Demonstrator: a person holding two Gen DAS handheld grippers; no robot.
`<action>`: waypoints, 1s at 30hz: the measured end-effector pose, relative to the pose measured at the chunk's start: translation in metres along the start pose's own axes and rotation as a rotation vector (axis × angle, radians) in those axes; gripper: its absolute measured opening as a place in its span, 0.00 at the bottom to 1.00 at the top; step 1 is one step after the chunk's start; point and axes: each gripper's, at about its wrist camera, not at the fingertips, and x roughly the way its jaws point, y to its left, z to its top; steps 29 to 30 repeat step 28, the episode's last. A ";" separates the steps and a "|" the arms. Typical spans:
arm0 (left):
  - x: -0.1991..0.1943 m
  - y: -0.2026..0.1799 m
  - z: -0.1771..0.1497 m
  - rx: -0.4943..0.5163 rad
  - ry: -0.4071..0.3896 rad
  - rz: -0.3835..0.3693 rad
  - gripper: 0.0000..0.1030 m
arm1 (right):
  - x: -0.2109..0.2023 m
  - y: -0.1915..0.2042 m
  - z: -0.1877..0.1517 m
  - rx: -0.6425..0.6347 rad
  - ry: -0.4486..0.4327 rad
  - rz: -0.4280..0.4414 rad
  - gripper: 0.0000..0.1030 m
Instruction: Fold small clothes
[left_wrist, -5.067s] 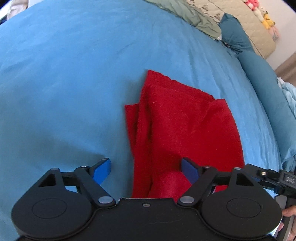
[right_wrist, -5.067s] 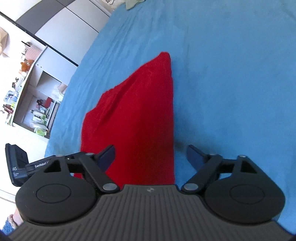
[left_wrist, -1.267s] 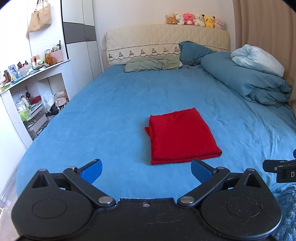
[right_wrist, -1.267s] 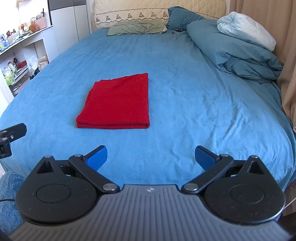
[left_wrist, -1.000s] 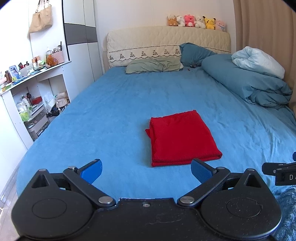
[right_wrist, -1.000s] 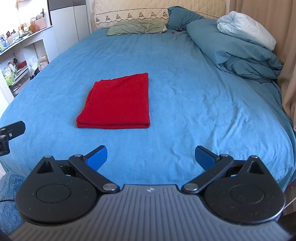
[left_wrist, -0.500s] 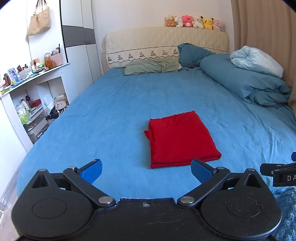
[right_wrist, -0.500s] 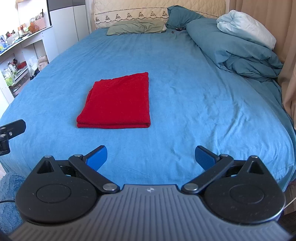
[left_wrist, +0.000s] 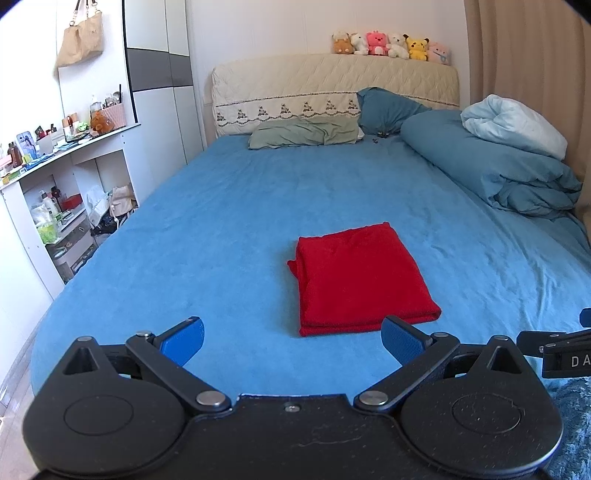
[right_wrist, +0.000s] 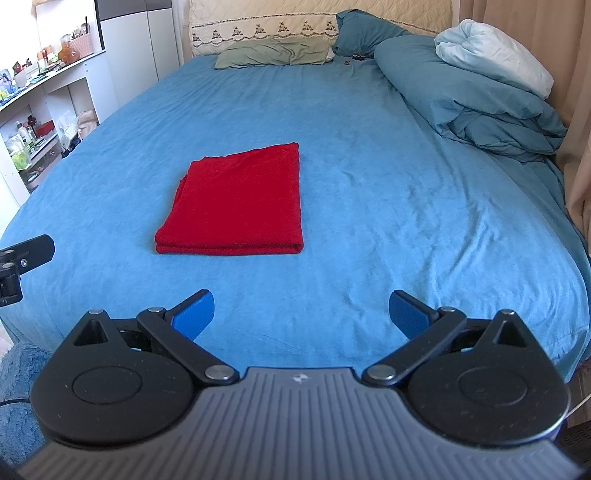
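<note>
A red cloth (left_wrist: 360, 277) lies folded into a neat rectangle on the blue bed (left_wrist: 221, 229). It also shows in the right wrist view (right_wrist: 236, 206). My left gripper (left_wrist: 293, 341) is open and empty, held back near the foot of the bed, clear of the cloth. My right gripper (right_wrist: 301, 312) is open and empty too, also near the foot of the bed and apart from the cloth.
A rolled blue duvet (left_wrist: 495, 173) and a white pillow (left_wrist: 517, 125) lie along the bed's right side. Pillows (left_wrist: 303, 134) and a headboard with plush toys (left_wrist: 391, 44) are at the far end. White shelves (left_wrist: 55, 192) stand left.
Five seconds ago both grippers were down at the red cloth. Both have since pulled back to the foot of the bed, and the cloth lies folded. In the last second almost nothing moved.
</note>
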 end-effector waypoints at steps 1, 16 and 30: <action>0.000 0.000 0.000 0.001 -0.001 0.001 1.00 | 0.000 -0.001 0.000 -0.001 0.000 0.001 1.00; 0.001 -0.008 0.003 0.019 0.007 0.005 1.00 | 0.000 -0.001 0.000 0.003 0.004 0.006 1.00; 0.004 -0.011 0.002 0.000 0.011 0.013 1.00 | 0.000 0.002 -0.001 0.015 0.003 0.006 1.00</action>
